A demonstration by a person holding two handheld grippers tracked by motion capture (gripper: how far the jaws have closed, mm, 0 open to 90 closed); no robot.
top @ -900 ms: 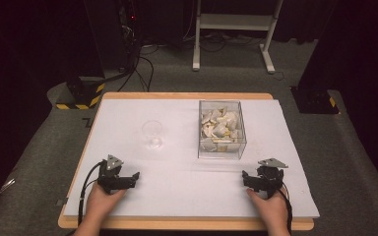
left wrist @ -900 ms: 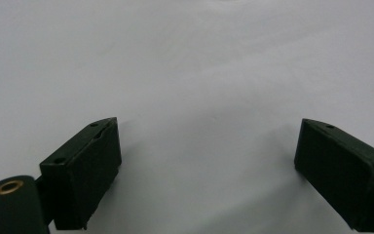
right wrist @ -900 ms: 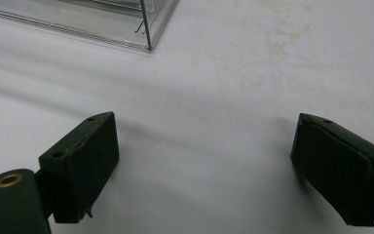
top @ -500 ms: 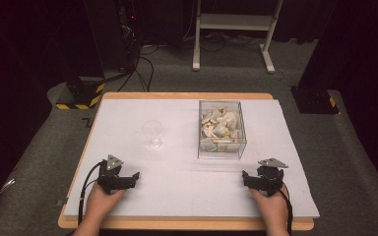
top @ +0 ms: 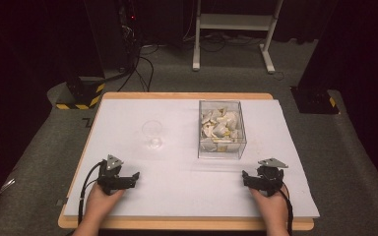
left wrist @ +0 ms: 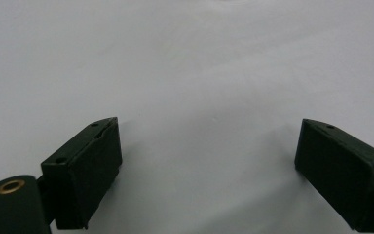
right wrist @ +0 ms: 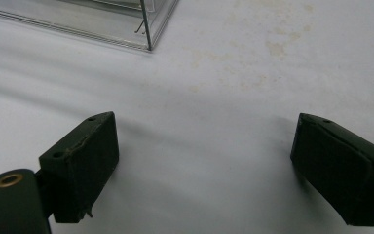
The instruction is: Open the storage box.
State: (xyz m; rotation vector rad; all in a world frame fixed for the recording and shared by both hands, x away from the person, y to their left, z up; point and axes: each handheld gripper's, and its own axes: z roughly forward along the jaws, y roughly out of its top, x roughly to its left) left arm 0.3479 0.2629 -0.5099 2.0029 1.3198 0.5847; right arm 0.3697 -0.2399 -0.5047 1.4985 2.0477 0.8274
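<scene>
A clear box [top: 221,129] holding several pale, shell-like pieces stands right of the table's middle. A small clear glass [top: 152,133] stands to its left. My left gripper [top: 128,178] rests on the white sheet near the front left, held by a hand. Its jaws stand wide apart over bare sheet in the left gripper view [left wrist: 207,161]. My right gripper [top: 252,178] rests near the front right, just below the box. In the right gripper view [right wrist: 204,161] its jaws are wide open, with the box's near corner [right wrist: 146,39] ahead.
The white sheet [top: 187,191] covers a wooden table [top: 177,225] with a rim showing at the front. Dark floor lies around it, with cables, a yellow-black striped base [top: 78,93] at the back left and a white stand [top: 236,24] behind.
</scene>
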